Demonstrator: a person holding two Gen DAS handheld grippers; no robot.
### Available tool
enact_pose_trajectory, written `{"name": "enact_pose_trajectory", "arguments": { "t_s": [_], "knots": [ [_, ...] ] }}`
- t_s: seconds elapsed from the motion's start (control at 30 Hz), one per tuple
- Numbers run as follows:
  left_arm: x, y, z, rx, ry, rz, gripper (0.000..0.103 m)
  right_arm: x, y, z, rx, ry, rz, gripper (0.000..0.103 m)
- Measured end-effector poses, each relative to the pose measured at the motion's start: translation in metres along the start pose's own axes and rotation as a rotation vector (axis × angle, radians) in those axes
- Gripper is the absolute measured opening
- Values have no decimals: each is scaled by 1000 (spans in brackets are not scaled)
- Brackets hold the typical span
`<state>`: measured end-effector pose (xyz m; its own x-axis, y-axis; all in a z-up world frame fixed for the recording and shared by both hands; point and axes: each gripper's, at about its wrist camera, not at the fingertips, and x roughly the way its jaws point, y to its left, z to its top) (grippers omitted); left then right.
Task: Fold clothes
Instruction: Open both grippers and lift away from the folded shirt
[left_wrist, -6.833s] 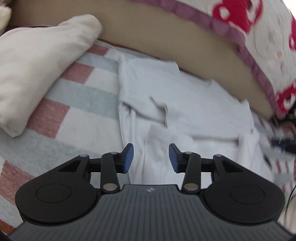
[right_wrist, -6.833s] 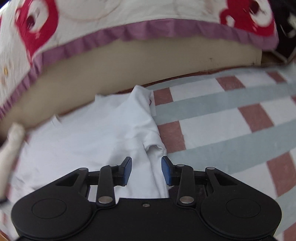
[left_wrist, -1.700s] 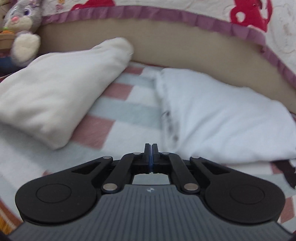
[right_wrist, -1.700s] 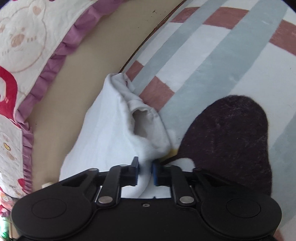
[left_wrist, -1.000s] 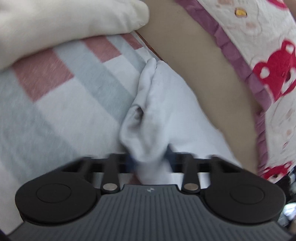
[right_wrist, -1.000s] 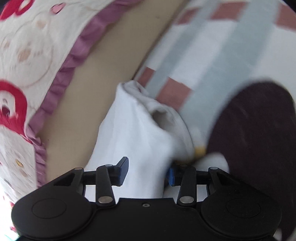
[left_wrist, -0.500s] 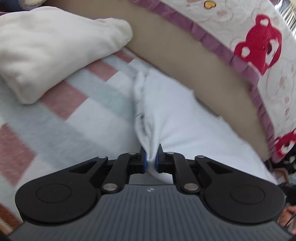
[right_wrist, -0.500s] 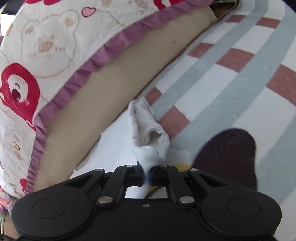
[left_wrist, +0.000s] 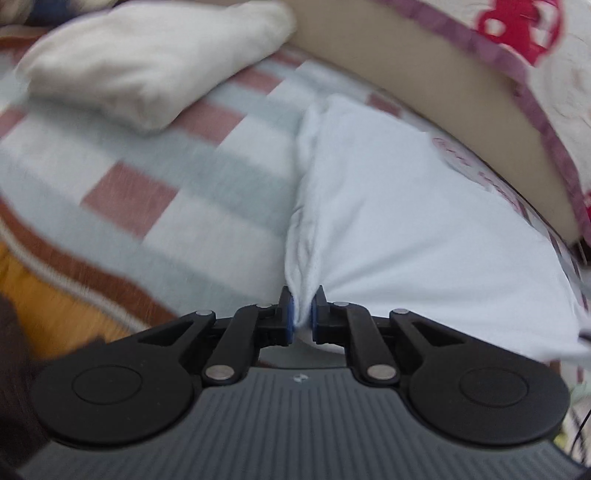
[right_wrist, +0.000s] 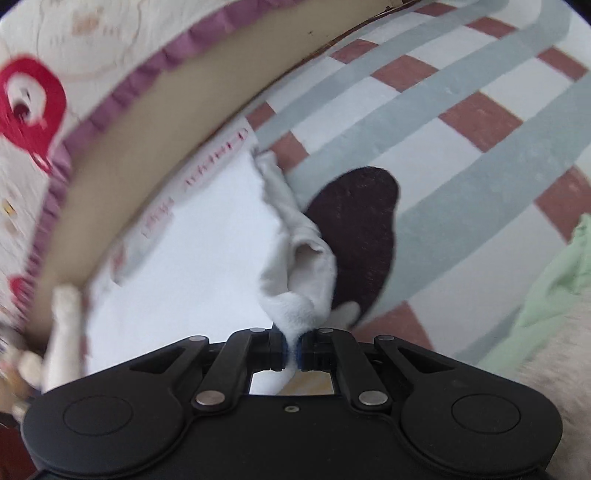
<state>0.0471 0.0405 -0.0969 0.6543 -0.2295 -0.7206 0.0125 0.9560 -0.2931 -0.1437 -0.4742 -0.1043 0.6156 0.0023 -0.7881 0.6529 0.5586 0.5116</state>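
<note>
Both the left tongs (left_wrist: 302, 311) and right tongs (right_wrist: 293, 349) pinch the white garment (left_wrist: 406, 221); keep the edge between them taut and level.

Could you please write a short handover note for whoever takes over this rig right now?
Left gripper: jaws shut on the white shirt, pinching a bunched edge.
Right gripper: jaws shut on the shirt's other bunched edge.
The shirt is stretched between both grippers, over the striped blanket beside the beige bed edge. A cream pillow lies to the left.
Done: both edges gripped.
Left: probably lay it down, finish the fold, smooth it, release.
</note>
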Motion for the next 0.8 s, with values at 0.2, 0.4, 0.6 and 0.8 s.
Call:
{"name": "enact_pose_trajectory", "arguments": {
  "t_s": [0.2,0.4,0.6,0.8],
  "knots": [
    [-13,-2,-2,102,-3,185,16,-23,18,-5,-130,-119,-197,24],
    [-7,-17,-3,85,15,30,31,-48,48,23,-317,-291,-144,46],
    [38,-53,-17,96,66,-88,31,2,72,63,-512,-250,11,45],
    [59,-54,-24,100,100,55,23,32,66,62,-556,-213,15,45]
  ]
}}
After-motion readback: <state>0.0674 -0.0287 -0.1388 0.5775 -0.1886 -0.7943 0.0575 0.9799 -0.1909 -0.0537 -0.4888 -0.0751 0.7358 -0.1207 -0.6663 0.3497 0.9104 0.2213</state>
